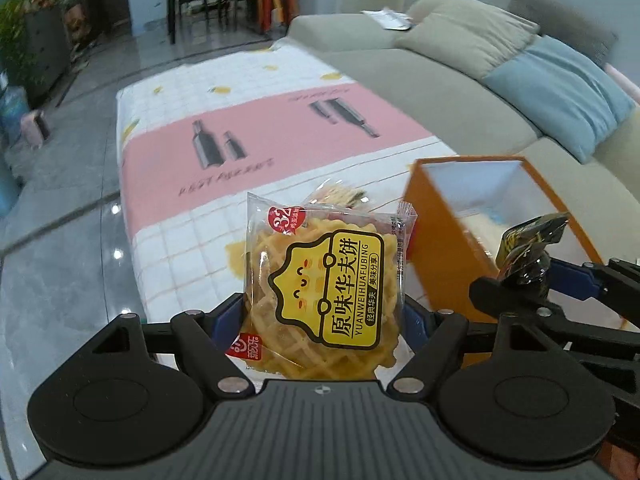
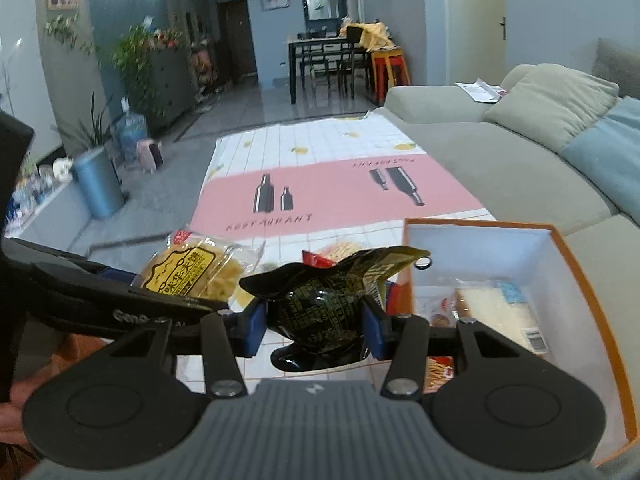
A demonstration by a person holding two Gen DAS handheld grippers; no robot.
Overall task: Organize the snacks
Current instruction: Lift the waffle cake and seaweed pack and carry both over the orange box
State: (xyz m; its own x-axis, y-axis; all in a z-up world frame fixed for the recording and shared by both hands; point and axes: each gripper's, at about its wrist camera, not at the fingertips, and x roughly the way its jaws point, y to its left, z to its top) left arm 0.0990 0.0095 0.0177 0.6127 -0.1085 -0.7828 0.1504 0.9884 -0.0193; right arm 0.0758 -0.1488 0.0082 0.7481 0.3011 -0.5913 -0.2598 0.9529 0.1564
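Left wrist view: left tongs (image 1: 324, 312) pinch a light, brittle yellow-labelled waffle biscuit packet (image 1: 324, 292) by its sides; right tongs (image 2: 314, 326) squeeze a slick crinkly black foil snack pouch (image 2: 324, 300) above the counter's (image 2: 328, 196) near edge, beside the orange cardboard box (image 2: 592, 292)

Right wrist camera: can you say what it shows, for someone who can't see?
The right hand-held gripper squeezes a black snack packet beside an open orange box already holding snacks. Left of it, the other hand-held gripper holds a waffle packet.

I see the box (image 2: 560, 248) on the tabletop (image 2: 320, 196), right of my waffle pack (image 1: 324, 292); my dark pouch (image 2: 324, 304) hangs between them, sofa (image 2: 500, 152) beyond.
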